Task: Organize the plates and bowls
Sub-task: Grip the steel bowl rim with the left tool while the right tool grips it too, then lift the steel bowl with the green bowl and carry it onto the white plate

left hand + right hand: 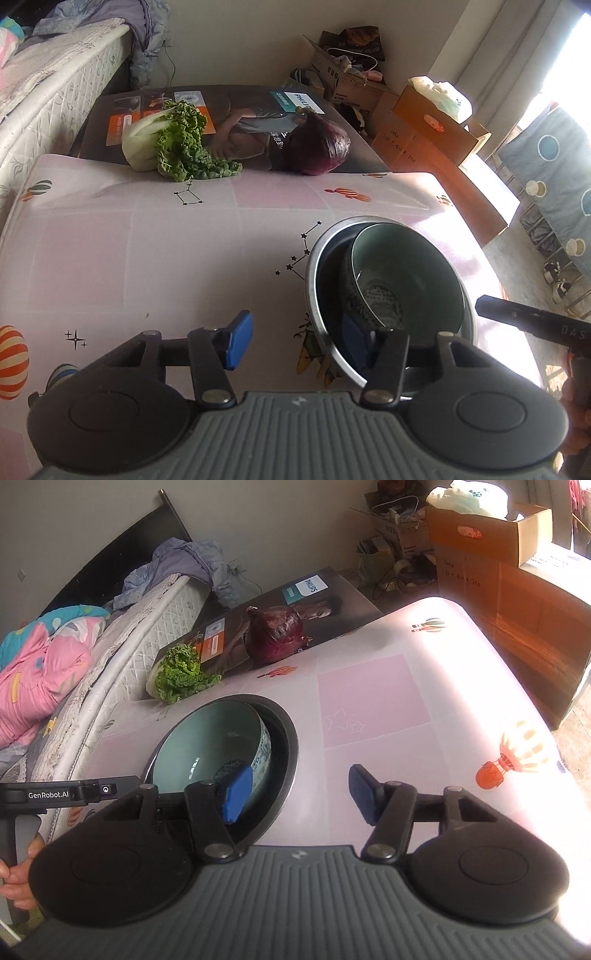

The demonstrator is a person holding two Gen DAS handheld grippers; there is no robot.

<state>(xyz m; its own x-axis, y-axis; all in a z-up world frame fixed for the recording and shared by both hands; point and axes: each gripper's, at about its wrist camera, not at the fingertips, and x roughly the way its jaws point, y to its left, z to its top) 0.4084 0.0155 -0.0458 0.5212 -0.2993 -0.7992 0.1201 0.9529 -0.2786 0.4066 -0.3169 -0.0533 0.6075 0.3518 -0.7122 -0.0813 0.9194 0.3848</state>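
Two veg, cabbage (173,144) & red onion (319,147), behind nested bowls (391,280).

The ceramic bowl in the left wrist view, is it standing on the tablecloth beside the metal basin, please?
No, the ceramic bowl sits tilted inside the metal basin, leaning on the basin's left wall, not on the tablecloth.
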